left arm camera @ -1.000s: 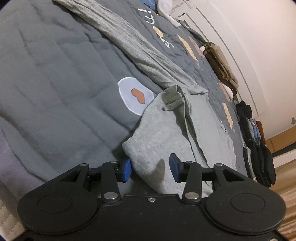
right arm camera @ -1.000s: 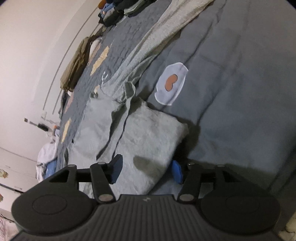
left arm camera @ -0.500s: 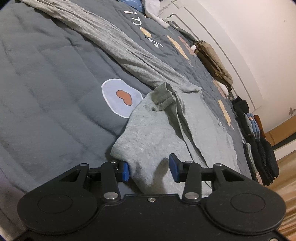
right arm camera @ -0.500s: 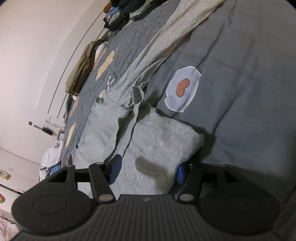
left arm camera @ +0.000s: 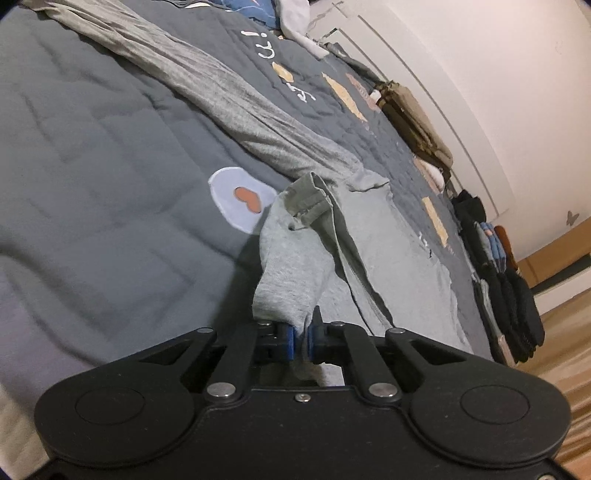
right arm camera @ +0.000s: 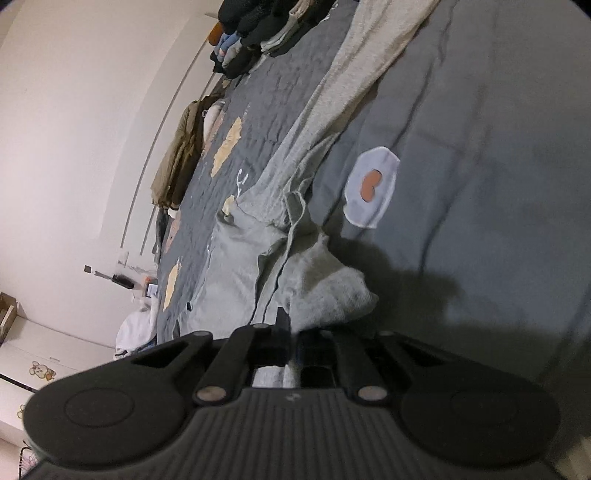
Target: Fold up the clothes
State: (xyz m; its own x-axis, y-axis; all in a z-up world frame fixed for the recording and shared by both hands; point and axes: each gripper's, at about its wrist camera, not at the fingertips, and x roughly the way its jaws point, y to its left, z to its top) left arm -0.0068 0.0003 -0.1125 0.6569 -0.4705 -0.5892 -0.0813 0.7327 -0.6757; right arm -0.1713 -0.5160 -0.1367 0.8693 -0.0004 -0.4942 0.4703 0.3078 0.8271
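A light grey sweatshirt point(left arm camera: 373, 240) lies partly folded on a dark grey quilt point(left arm camera: 92, 166), one long sleeve point(left arm camera: 221, 92) stretched away across the bed. My left gripper point(left arm camera: 300, 338) is shut on the sweatshirt's near folded edge, which rises off the quilt in a bunched peak point(left arm camera: 291, 273). In the right wrist view the same sweatshirt point(right arm camera: 236, 266) lies ahead, and my right gripper point(right arm camera: 293, 341) is shut on its near edge, the cloth puckered point(right arm camera: 332, 291) above the jaws. The ribbed cuff point(left arm camera: 306, 197) folds over the middle.
A brown garment point(left arm camera: 413, 122) lies along the wall side of the bed. Stacked dark folded clothes point(left arm camera: 506, 280) sit at the bed's far end, near wooden flooring point(left arm camera: 569, 332). White and blue laundry point(left arm camera: 291, 14) lies at the other end. A heart patch point(left arm camera: 243, 197) marks the quilt.
Both grippers went from open around the sweatshirt's near edge to shut on it. The pinched cloth now stands up off the quilt in both views.
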